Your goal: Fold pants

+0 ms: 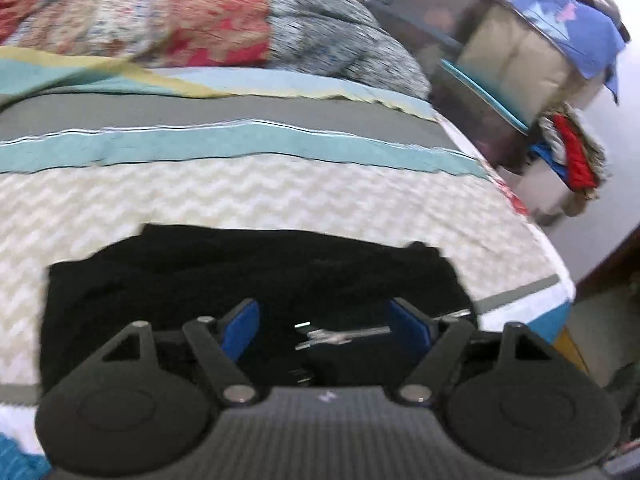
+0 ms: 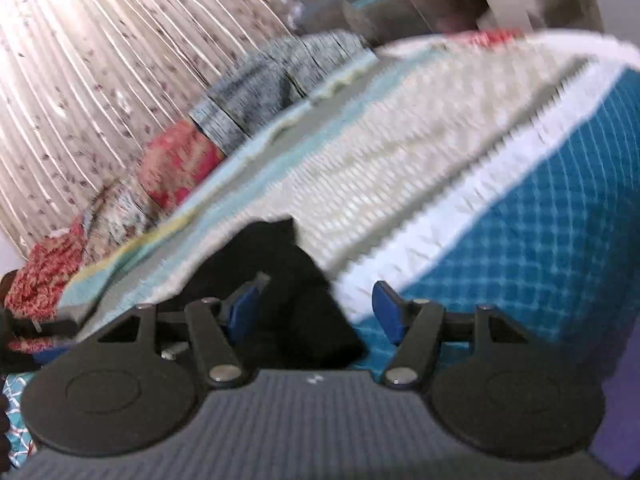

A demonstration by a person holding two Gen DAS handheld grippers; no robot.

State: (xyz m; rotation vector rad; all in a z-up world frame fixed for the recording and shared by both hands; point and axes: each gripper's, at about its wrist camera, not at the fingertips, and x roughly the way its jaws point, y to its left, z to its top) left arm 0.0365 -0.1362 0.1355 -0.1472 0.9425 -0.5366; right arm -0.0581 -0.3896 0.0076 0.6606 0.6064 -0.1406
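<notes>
The black pants (image 1: pixel 248 268) lie in a compact folded bundle on the bed's cream zigzag bedspread (image 1: pixel 240 196). My left gripper (image 1: pixel 324 328) hovers over the near edge of the bundle. Its blue pads (image 1: pixel 242 330) stand wide apart, and only a small shiny metal piece (image 1: pixel 340 336) shows between them. In the tilted, blurred right wrist view, one end of the pants (image 2: pixel 280 280) lies under and between the spread jaws of my right gripper (image 2: pixel 316 312). Neither blue pad (image 2: pixel 386 312) presses on the cloth.
A rumpled red and grey patterned quilt (image 1: pixel 192 28) lies along the far side of the bed. Stacked storage bins (image 1: pixel 500 64) and a cloth pile (image 1: pixel 572 156) stand past the right bed edge. A pleated curtain (image 2: pixel 100 60) hangs behind the bed.
</notes>
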